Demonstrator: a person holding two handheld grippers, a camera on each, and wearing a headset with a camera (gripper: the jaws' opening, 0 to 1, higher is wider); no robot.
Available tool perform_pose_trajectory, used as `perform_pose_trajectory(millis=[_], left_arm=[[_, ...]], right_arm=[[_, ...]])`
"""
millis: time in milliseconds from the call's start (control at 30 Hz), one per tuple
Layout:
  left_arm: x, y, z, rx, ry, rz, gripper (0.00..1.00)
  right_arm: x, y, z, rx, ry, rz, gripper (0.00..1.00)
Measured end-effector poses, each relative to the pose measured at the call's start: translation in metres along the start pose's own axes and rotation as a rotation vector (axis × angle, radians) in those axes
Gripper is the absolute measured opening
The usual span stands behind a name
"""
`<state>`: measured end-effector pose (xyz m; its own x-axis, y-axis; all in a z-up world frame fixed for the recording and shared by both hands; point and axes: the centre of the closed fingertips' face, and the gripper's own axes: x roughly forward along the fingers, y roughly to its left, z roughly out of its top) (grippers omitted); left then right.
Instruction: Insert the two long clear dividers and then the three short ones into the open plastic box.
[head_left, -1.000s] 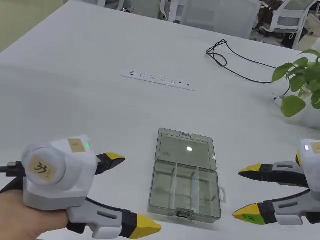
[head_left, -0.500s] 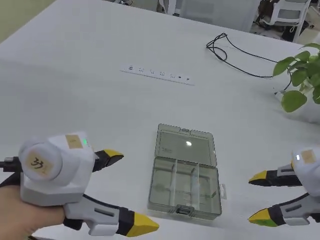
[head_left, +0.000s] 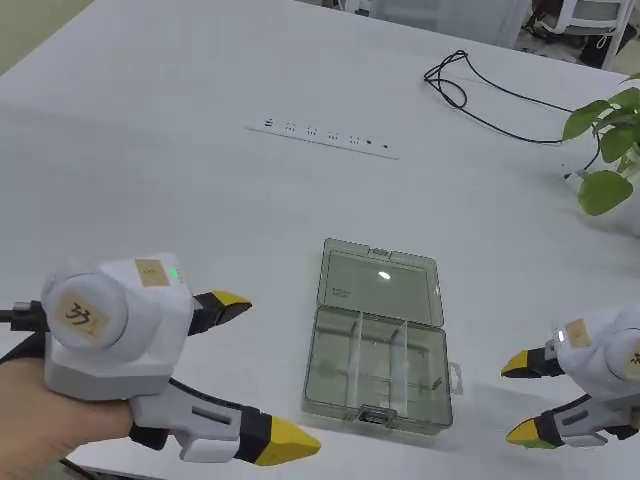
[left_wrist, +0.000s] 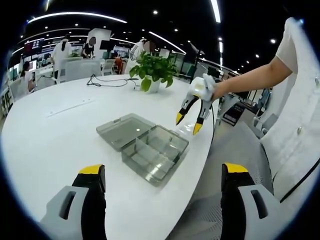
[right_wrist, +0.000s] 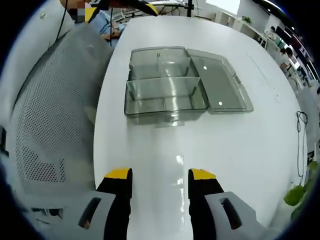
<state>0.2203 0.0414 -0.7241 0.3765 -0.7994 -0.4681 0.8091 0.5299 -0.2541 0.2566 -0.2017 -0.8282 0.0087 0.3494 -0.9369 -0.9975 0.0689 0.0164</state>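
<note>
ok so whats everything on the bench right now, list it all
table: one, white, under everything
plastic box: one, clear grey, lid open, near table edge
dividers: at least two, clear, standing in the box tray
power strip: one, white, beyond the box
cable: one, black, far right
plant: one, green, right edge
left gripper: white, yellow tips, open, left of box
right gripper: same colours, open, right of box
hand: one, holding left gripper

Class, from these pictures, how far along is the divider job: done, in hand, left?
Done: two long dividers stand in the open box. In hand: nothing; left gripper and right gripper are open and empty beside it. Left: the short dividers; how many are seated is too faint to tell.
</note>
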Motion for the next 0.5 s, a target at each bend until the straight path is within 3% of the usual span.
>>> perform_pose_trajectory(millis=[500], left_arm=[[0.002, 0.003, -0.001, -0.012, 0.001, -0.002, 0.98]], right_arm=[[0.019, -0.004, -0.012, -0.082, 0.082, 0.016, 0.44]])
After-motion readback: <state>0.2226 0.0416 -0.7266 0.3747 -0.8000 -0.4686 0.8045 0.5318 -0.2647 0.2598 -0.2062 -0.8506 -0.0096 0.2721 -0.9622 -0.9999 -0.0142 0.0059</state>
